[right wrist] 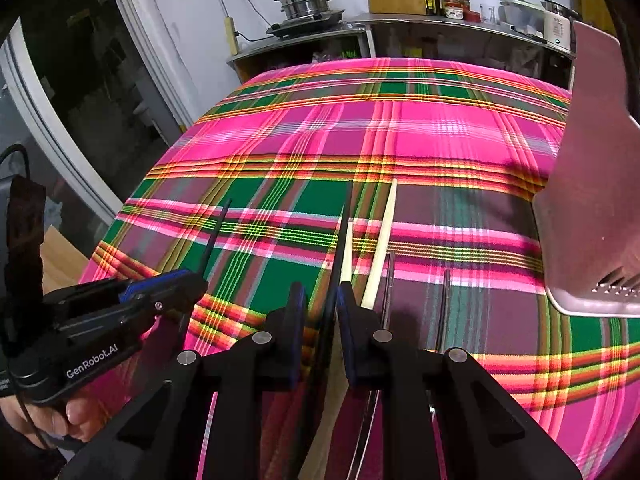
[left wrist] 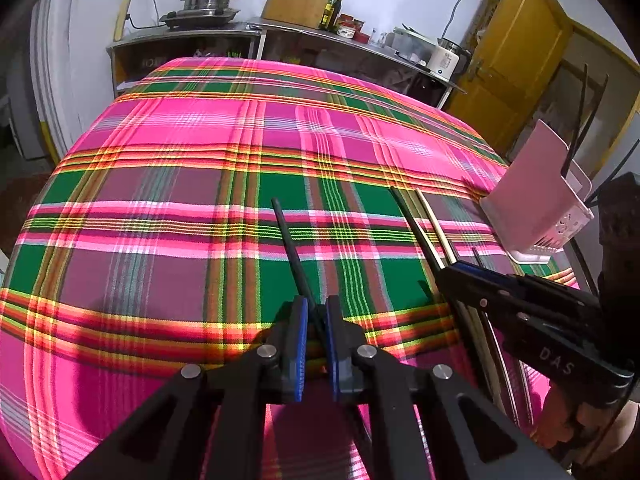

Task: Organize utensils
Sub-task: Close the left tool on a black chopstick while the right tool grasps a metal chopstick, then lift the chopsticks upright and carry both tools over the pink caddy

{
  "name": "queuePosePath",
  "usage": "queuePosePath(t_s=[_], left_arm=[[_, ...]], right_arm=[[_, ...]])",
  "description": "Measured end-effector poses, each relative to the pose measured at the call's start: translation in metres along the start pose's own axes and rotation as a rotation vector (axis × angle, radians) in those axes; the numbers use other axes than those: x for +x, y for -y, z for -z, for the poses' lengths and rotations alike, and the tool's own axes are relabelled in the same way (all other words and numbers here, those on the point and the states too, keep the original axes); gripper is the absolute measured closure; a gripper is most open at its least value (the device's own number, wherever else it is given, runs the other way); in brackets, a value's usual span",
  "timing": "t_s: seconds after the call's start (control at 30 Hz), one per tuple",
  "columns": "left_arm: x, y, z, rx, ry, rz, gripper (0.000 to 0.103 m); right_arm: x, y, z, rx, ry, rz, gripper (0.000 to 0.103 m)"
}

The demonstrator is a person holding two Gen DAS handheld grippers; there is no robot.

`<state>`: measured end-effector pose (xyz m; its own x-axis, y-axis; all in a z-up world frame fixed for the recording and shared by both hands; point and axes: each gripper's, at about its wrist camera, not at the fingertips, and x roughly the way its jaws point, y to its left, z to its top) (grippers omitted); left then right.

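Left tool (left wrist: 316, 320) clamped shut on one black chopstick (left wrist: 290, 248), stick pointing forward above the plaid-covered surface (left wrist: 160, 200). Right tool (right wrist: 322, 300) likewise pinched on a dark chopstick (right wrist: 345, 224), pale chopsticks (right wrist: 382, 240) and more dark ones lying just beside it on the cloth. Pink utensil holder (left wrist: 532, 192) stood at the right, near the right tool, several dark sticks already upright inside. Best done by lifting each stick clear, tipping it vertical, then lowering it tip-down into the holder without knocking those inside. Sticks looked thin, smooth and slippery, likely to swivel in a narrow pinch; firm grip advisable.
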<state>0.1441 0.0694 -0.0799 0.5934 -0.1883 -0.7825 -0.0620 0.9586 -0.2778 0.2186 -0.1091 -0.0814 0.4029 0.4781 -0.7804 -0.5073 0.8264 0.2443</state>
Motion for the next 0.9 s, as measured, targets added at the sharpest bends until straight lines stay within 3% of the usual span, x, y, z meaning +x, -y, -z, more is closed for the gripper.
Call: queuePosePath(t_s=[0.67, 0.9], left_arm=[[0.009, -0.002, -0.011, -0.003, -0.024, 0.014, 0.093], [0.014, 0.006, -0.019, 0.029, -0.047, -0.008, 0.093]], right_arm=[[0.019, -0.008, -0.013, -0.033, -0.045, 0.051, 0.089], [0.024, -0.008, -0.020, -0.034, -0.061, 0.067, 0.097]])
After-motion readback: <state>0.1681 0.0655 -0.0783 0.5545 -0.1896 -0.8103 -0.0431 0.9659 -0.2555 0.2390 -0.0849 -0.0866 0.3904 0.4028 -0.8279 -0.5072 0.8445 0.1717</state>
